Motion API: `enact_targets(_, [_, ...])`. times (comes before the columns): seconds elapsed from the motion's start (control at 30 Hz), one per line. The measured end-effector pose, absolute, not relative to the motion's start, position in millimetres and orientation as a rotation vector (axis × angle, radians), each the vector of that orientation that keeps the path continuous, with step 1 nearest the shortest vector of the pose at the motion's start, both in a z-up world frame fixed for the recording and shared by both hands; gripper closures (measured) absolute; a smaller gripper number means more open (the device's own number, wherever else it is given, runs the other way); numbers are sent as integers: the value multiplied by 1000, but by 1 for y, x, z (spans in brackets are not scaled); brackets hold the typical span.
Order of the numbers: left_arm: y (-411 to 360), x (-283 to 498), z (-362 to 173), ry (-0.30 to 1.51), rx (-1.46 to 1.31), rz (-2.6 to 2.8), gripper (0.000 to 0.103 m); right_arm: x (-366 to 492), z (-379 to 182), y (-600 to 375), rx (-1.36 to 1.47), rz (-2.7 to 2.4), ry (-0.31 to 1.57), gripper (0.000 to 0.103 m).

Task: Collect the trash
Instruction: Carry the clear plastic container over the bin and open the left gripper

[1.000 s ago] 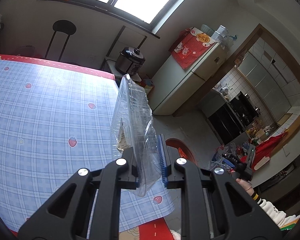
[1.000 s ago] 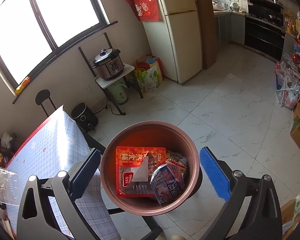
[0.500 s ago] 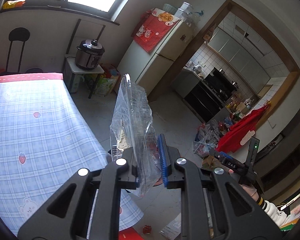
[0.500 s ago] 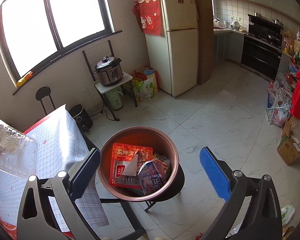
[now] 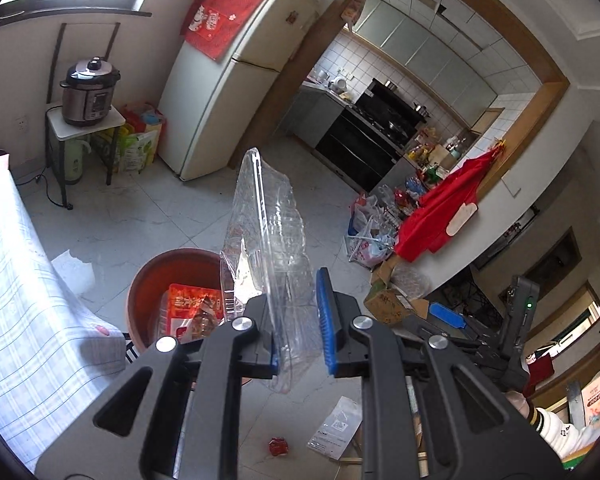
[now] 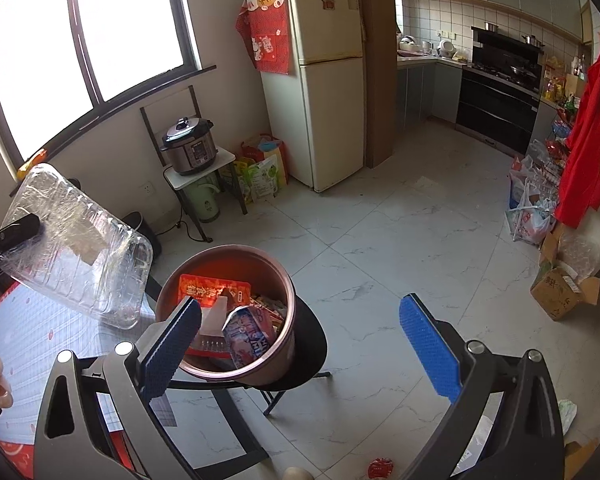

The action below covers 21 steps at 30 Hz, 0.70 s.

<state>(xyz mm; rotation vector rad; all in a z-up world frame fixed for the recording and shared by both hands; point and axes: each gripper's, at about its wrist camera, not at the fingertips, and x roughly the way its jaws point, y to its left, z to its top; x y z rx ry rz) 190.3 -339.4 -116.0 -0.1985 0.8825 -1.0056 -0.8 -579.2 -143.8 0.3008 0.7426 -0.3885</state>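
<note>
My left gripper (image 5: 298, 320) is shut on a clear plastic clamshell tray (image 5: 266, 248), held upright in the air to the right of the table edge. The tray also shows in the right wrist view (image 6: 76, 248), up and left of the bin. A brown round trash bin (image 6: 256, 364) stands on a black stool and holds red snack wrappers (image 6: 214, 290) and a blue-white packet (image 6: 246, 334). In the left wrist view the bin (image 5: 152, 280) lies below and left of the tray. My right gripper (image 6: 300, 344) is open and empty, just above the bin's right side.
The table with blue checked cloth (image 5: 24, 312) is at the left. A rice cooker (image 6: 188, 146) sits on a small stand by the wall, next to the fridge (image 6: 320, 80). Loose wrappers (image 5: 278, 446) and a paper (image 5: 334, 426) lie on the tiled floor. Boxes and bags (image 6: 560, 284) stand at the right.
My left gripper has swung right off the table with the clear tray, toward the bin. My right gripper has pulled back and up a little from the bin, still open.
</note>
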Motion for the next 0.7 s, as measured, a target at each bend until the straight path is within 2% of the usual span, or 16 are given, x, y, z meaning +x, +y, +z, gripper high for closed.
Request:
enact_targets(0.23, [-385,209,-121,903,-144,-1027,84,-9,-153,-599,335,-419,743,6])
enact_targets(0.27, [-388,211,-119,897,-131,-1029,75,-9,-155,-601,338,-421,745,6])
enact_targets(0.3, [-392,213,-117,885,-119,-1026,59,-9,-156,-601,341,-422,746,6])
enact_targets(0.37, [-395,216,-112,864,-112,-1023,39,-10,-157,-601,345,-420,746,6])
enact_targets(0.5, [-392,223,-102,831,-97,-989,34,-7,-156,-600,344,-417,742,6])
enact_targets(0.6, [-379,222,-94,798,-94,-966,24,-6,-153,-599,339,-420,734,6])
enact_targets(0.7, [-367,220,-87,777,-77,-946,22,-4,-149,-594,328,-419,730,6])
